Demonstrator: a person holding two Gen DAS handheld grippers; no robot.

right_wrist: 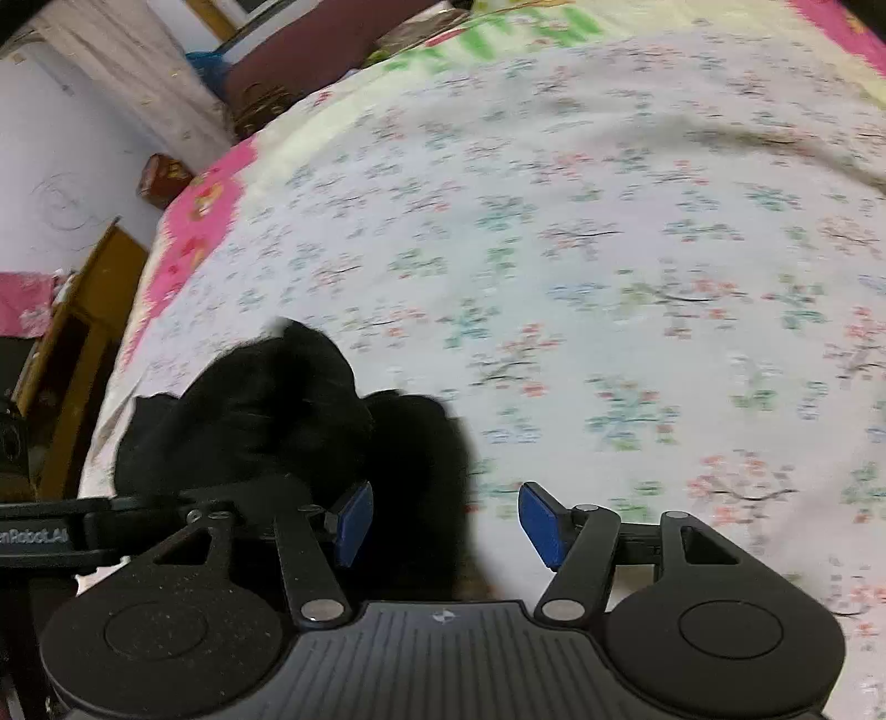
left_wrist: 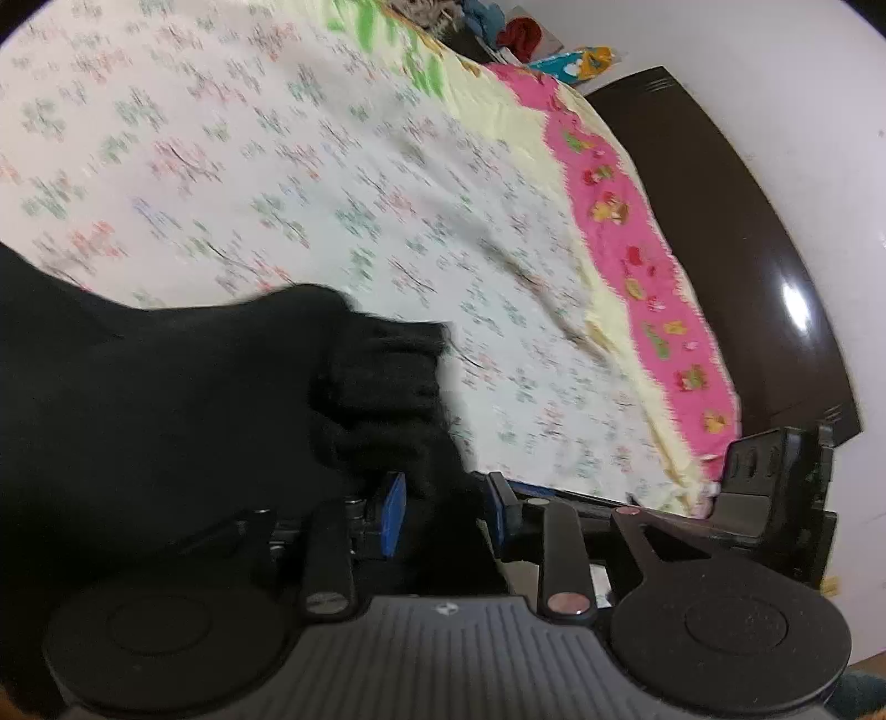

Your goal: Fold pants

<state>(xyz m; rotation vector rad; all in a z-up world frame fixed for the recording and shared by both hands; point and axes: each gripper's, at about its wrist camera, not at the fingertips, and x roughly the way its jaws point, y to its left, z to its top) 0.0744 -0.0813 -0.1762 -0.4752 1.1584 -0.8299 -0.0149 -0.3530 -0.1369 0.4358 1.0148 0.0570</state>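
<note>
The black pants (left_wrist: 166,399) are bunched over a floral bedsheet (left_wrist: 332,166). In the left wrist view my left gripper (left_wrist: 443,515) is shut on a thick fold of the pants, with black cloth filling the gap between its blue pads (left_wrist: 394,518). In the right wrist view the pants (right_wrist: 266,421) lie crumpled at the lower left. My right gripper (right_wrist: 448,526) is open; black cloth covers the left half of the gap beside its left pad (right_wrist: 354,520), while the right pad (right_wrist: 540,523) stands free over the sheet. Both views are motion-blurred.
The bed has a pink and yellow border (left_wrist: 637,232) and a dark wooden frame (left_wrist: 747,249) against a white wall. Clothes (left_wrist: 515,33) pile at the far end. In the right wrist view a wooden cabinet (right_wrist: 72,354) stands left of the bed.
</note>
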